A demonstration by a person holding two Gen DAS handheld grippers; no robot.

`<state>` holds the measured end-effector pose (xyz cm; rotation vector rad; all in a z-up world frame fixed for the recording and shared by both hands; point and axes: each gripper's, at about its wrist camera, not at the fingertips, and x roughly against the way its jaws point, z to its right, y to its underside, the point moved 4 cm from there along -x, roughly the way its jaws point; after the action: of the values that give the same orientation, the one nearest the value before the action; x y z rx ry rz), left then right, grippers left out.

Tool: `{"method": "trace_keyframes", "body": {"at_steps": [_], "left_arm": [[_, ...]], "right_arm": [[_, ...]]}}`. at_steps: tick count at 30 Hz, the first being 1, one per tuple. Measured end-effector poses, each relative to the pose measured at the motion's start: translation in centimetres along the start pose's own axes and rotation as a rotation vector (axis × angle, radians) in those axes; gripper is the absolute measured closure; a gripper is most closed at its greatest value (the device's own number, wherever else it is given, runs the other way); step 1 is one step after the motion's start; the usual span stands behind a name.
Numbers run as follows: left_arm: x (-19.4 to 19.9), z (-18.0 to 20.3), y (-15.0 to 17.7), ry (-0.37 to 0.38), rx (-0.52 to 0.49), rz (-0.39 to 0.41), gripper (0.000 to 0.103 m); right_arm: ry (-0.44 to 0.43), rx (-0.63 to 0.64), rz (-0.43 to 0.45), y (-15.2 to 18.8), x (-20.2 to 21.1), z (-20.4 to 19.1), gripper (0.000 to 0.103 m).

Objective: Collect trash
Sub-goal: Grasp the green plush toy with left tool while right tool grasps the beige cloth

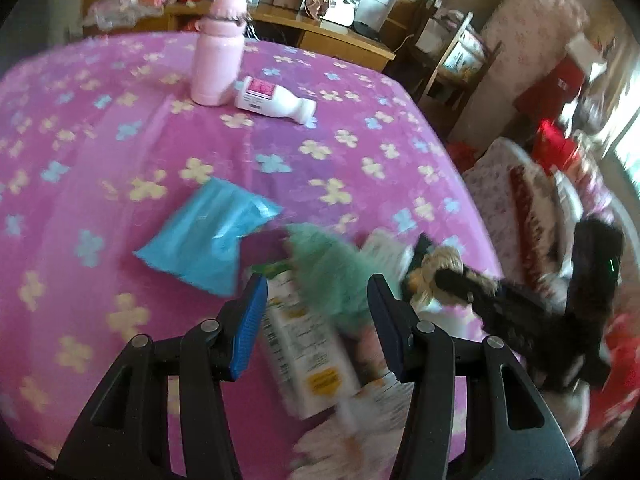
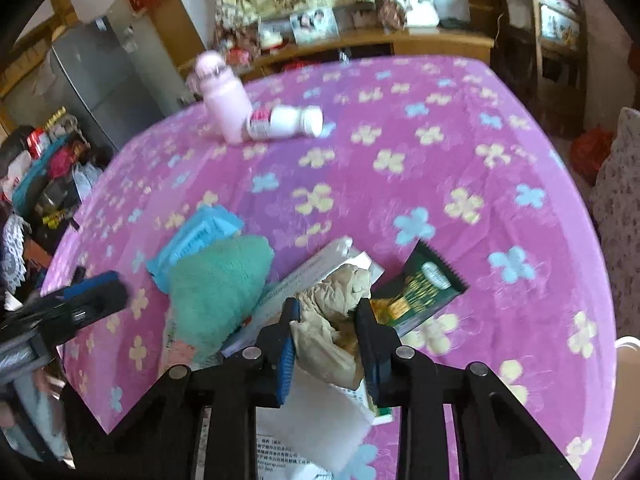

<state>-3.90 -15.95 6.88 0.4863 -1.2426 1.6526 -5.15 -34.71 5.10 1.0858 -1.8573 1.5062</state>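
Right gripper (image 2: 326,312) clamped on crumpled paper (image 2: 332,300); left gripper (image 1: 318,292) apart above carton (image 1: 304,356).

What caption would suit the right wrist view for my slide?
Right hand-held gripper closes on crumpled brown paper amid litter on a pink flowered tablecloth.

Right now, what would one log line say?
right fingers: shut on crumpled paper | left fingers: open over carton | pink bottle: upright
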Motion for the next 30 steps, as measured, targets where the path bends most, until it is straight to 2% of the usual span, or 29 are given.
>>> {"method": "trace_keyframes", "body": {"at_steps": [5,7,11,15,18,19,20,24,30], "left_arm": [[-3.1,1.6,-1.1,0.053,0.043,-0.061,0.048],[-4.3,2.0,-1.2,0.038,0.032,-0.085,0.048],[-6.0,2.2,-1.0,-0.038,0.007,-0.12,0.046],[-6.4,2.5,-0.8,-0.072,-0.023,-0.117,0.046],[-6.7,3.2,-0.3,-0.104,-0.103,-0.103,0.047],[-6.7,3.4,-0.1,-0.119,-0.138,-0.096,0.054],[-6.7,3.5,0.1,-0.128,-0.16,-0.096,0.055],[-5.3,3.1,-0.1,-0.071,-0.129,-0.083,0.062],[-1.8,4.5,-0.5,-0.046,-0.168,-0.004,0.062]], "right_arm": [[0.012,0.001,0.051,-0.2,2.9,0.8,0.076],[0.013,0.0,0.058,-0.1,3.6,1.2,0.076],[0.01,-0.009,0.068,0.5,4.5,1.9,0.076],[0.008,-0.01,0.065,0.8,4.5,2.2,0.076],[0.004,-0.018,0.062,1.0,4.4,2.3,0.076],[0.004,-0.02,0.064,1.2,4.6,2.3,0.076],[0.004,-0.02,0.067,1.2,4.7,2.3,0.076],[0.005,-0.019,0.092,1.3,6.0,2.2,0.076],[-0.004,-0.032,0.153,0.9,8.7,2.1,0.076]]}}
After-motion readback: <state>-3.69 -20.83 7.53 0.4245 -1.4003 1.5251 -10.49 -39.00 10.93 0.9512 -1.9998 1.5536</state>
